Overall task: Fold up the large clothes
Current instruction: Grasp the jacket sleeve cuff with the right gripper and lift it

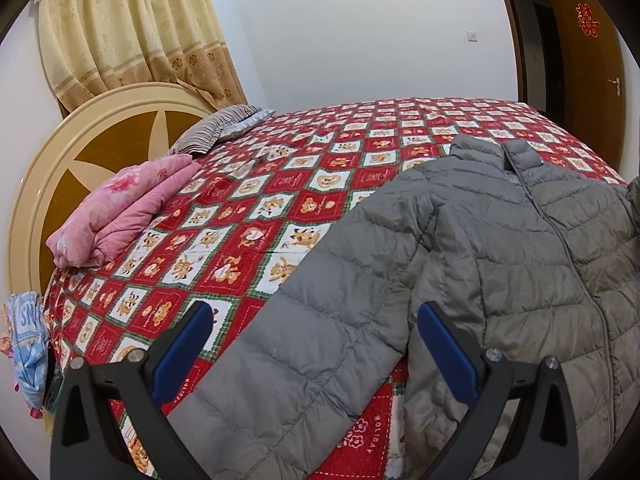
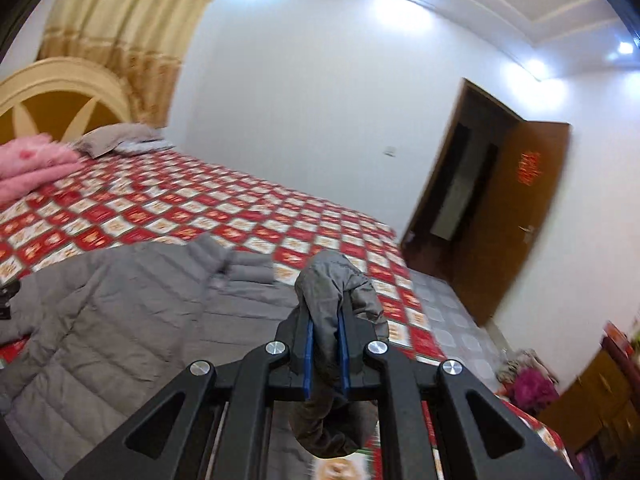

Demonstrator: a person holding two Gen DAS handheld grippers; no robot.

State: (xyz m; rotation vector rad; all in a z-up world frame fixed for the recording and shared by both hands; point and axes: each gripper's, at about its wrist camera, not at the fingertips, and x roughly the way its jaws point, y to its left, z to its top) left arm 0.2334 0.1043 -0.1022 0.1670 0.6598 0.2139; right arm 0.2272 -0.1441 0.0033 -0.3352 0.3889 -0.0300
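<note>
Grey puffer jacket [image 1: 500, 248] spread front-up on red patchwork quilt [image 1: 280, 184], filling lower right of left wrist view. Left gripper [image 1: 314, 344] jaws wide apart, straddling sleeve [image 1: 296, 340] at bottom centre. Right gripper [image 2: 326, 344] clamped on bunched jacket fabric [image 2: 332, 284], centre of right wrist view. Folded pink blanket [image 1: 120, 216] at left.

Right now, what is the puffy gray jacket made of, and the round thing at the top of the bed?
The gray jacket looks like thin, smooth synthetic fabric with soft filling inside: stitched rows puff up and the surface has a slight sheen. The headboard looks like glossy painted or lacquered wood, cream rim around brown panels; the shine shows, but the core material is uncertain.
</note>
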